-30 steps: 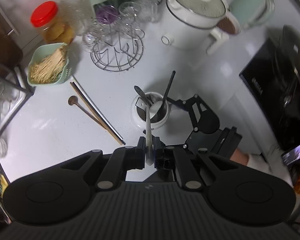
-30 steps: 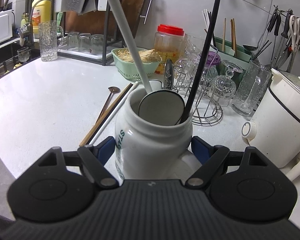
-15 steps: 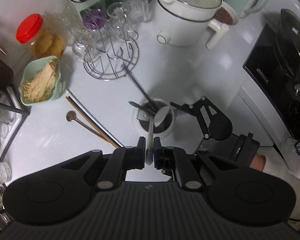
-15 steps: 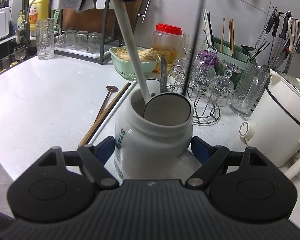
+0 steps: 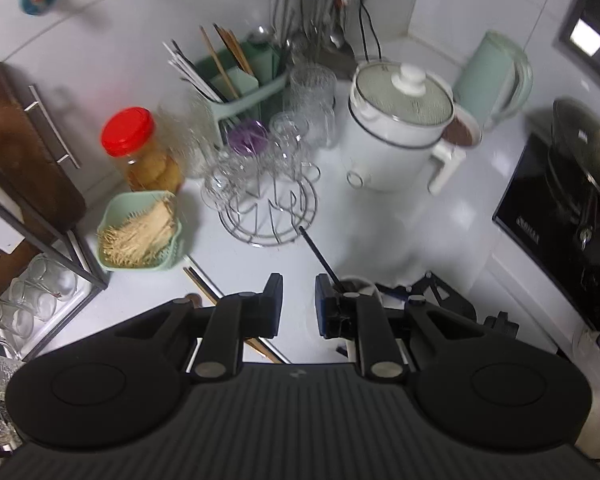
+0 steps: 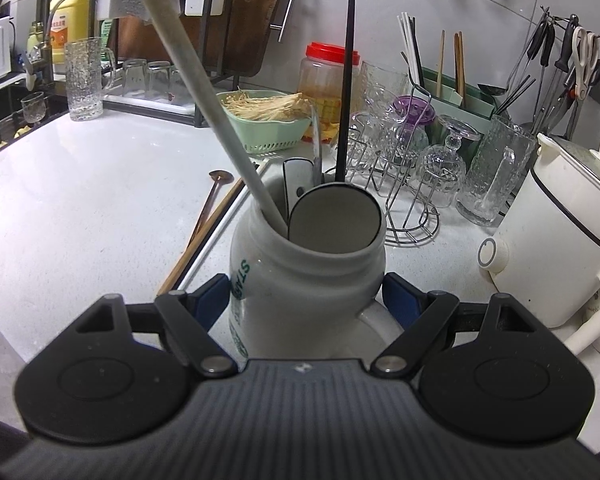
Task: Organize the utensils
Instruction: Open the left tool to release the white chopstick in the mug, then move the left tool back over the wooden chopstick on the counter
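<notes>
My right gripper (image 6: 306, 298) is shut on a white mug (image 6: 308, 280) standing on the counter. Leaning out of the mug to the upper left is a white long-handled ladle (image 6: 204, 108). A black handle (image 6: 346, 88) and a metal utensil (image 6: 316, 140) also stand in it. My left gripper (image 5: 298, 300) hovers above the counter, its jaws opening with nothing between them. In the left wrist view the mug (image 5: 356, 284) is mostly hidden behind the right finger, with the black handle (image 5: 320, 256) poking out. Chopsticks (image 6: 216, 224) and a wooden spoon (image 6: 220, 178) lie on the counter left of the mug.
Behind the mug stand a wire rack of glasses (image 5: 268, 200), a green basket (image 5: 140, 236), a red-lidded jar (image 5: 140, 148) and a green utensil caddy (image 5: 240, 80). A white electric pot (image 5: 396, 132) and a cooktop (image 5: 560, 232) are to the right. A dish rack (image 6: 148, 76) is far left.
My left gripper has let go of the white ladle handle, opened, and lifted and tilted away from the mug. The black handle has swung upright. The right gripper has not moved.
</notes>
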Demonstrator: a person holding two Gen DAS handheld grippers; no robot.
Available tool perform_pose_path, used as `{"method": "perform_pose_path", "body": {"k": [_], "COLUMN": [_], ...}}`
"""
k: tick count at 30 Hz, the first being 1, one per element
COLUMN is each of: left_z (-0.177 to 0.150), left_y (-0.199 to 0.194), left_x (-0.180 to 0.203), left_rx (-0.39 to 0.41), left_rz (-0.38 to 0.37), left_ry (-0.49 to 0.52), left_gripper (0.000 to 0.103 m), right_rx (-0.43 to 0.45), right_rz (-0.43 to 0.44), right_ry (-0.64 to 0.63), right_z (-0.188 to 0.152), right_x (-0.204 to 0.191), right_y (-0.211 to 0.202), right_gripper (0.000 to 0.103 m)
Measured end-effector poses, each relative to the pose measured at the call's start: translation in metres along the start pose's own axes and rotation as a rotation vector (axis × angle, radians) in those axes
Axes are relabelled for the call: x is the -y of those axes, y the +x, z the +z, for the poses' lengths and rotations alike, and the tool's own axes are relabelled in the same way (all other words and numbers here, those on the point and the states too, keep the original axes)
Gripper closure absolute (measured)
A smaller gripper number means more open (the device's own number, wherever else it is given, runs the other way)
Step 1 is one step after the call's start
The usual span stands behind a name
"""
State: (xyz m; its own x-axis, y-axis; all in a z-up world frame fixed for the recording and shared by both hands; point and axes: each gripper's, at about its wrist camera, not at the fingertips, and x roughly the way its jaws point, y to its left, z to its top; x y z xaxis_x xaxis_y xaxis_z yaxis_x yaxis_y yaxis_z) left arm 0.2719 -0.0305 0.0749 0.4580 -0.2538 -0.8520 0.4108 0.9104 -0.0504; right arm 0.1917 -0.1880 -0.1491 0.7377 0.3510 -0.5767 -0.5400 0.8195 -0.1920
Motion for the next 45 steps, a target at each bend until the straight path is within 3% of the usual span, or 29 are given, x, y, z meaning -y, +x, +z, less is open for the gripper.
{"method": "perform_pose_path", "body": {"k": [14, 22, 25, 36, 45], "left_z": [-0.072, -0.109, -0.122, -0.162, -0.191], "left_y": [-0.010, -0.010, -0.012, 0.008, 0.055], "left_x": [-0.032, -0.054, -0.062, -0.087, -0.114], "left_rx": [0.167, 0.210, 0.235, 0.226, 0.145], "left_rz": [0.021, 0.062, 0.079, 0.045, -0.007], "left_ry": [-0.095, -0.136, -0.124, -0.101, -0.218], "left_gripper": [0.083, 0.044, 0.037, 0.031, 0.031], "right_rx": [-0.032, -0.051, -0.058, -0.091, -0.105], "right_rz": [-0.061, -0.109, -0.132, -0.197, -0.232], "right_ry": [0.071, 0.136, 0.152, 0.213, 0.257], "right_z": [0.007, 0.012, 0.014, 0.022, 0.025], "right_x": [-0.010, -0.017, -0.022, -0.032, -0.036], "right_y": [0.003, 0.005, 0.006, 0.011, 0.012], "right_gripper": [0.018, 0.018, 0.018, 0.018, 0.019]}}
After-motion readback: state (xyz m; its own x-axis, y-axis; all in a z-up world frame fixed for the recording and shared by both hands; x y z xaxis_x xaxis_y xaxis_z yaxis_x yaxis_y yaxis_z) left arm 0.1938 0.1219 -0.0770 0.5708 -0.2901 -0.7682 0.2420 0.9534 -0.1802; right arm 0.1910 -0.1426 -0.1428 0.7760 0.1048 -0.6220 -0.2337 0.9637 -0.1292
